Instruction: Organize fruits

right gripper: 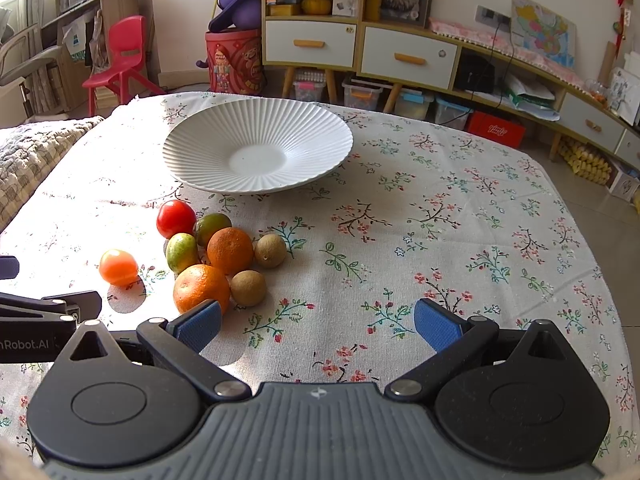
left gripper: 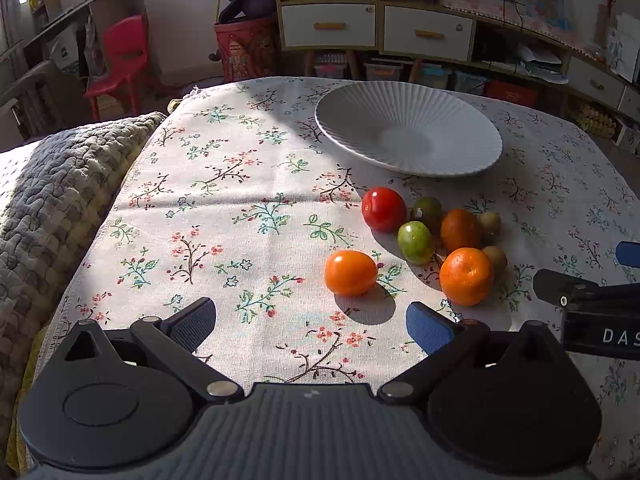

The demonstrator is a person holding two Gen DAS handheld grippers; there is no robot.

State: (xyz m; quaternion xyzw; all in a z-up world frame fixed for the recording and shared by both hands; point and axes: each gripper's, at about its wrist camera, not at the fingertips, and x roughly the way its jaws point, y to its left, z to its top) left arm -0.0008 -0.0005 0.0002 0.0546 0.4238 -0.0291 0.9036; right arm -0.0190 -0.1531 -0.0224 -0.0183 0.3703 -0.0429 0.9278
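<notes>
A white ribbed plate (left gripper: 440, 152) (right gripper: 192, 160) lies bare on the floral tablecloth. In front of it sits a cluster of fruit: a red tomato (left gripper: 383, 209) (right gripper: 175, 218), two greenish fruits (left gripper: 415, 242) (right gripper: 181, 252), two oranges (left gripper: 466, 276) (right gripper: 201, 288), two small brown fruits (right gripper: 248, 288). An orange tomato (left gripper: 351, 272) (right gripper: 118, 267) lies apart on the left. My left gripper (left gripper: 311, 326) is open just short of the orange tomato. My right gripper (right gripper: 318, 326) is open, its left pad beside the nearest orange. Both hold nothing.
A quilted grey blanket (left gripper: 60, 200) covers the left side of the table. The floral tablecloth (right gripper: 460, 220) stretches to the right of the fruit. Shelves, drawers, a red chair (right gripper: 124, 56) and storage boxes stand beyond the far table edge.
</notes>
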